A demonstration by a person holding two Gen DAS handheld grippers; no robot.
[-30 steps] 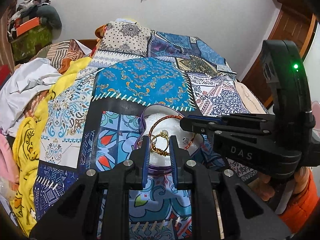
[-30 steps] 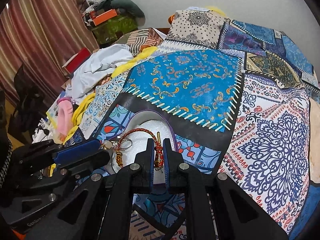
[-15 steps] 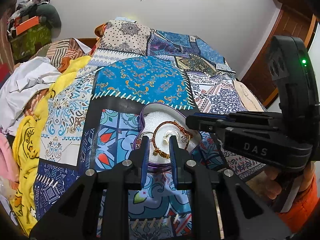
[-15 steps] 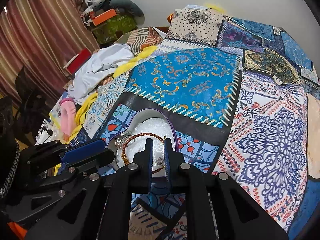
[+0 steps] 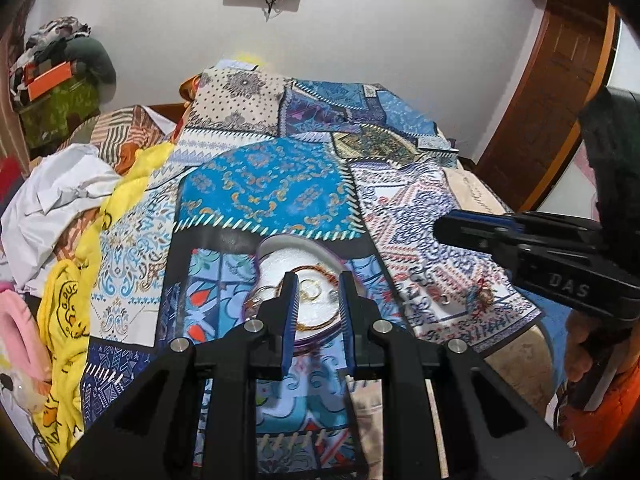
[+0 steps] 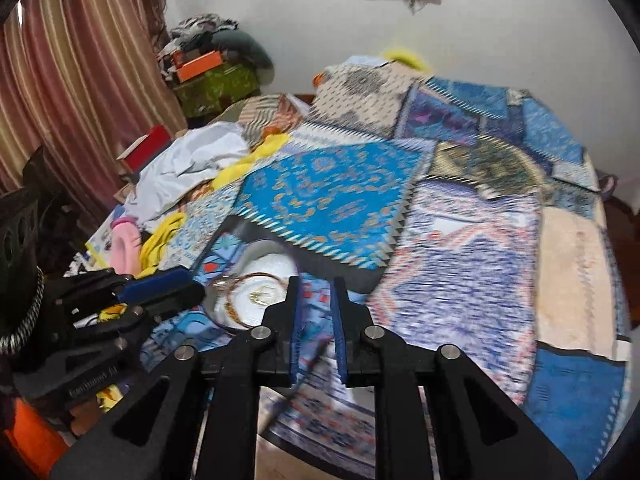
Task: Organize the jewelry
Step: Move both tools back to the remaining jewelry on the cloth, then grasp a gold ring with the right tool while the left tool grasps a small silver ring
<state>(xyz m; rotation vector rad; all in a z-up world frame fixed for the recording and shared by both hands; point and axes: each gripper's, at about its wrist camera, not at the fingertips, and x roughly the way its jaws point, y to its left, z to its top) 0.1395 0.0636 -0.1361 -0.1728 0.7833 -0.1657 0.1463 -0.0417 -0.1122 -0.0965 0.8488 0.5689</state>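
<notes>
Both my grippers are empty right now. The left gripper (image 5: 318, 280) sits low centre of its view with jaws apart, framing the round jewelry box (image 5: 276, 246), where a beaded bangle (image 5: 316, 269) and a gold ring (image 5: 310, 289) already lie on the white foam. The right gripper (image 6: 314, 284) also has its jaws apart, off to the right of the box in its own blurry view.

There's loose jewelry (image 5: 478, 294) on the patchwork bedspread (image 5: 272, 188) at lower right of the left view, near the right tool. I'd go there next: come down slowly, straddle one piece only, and pinch without catching cloth.
</notes>
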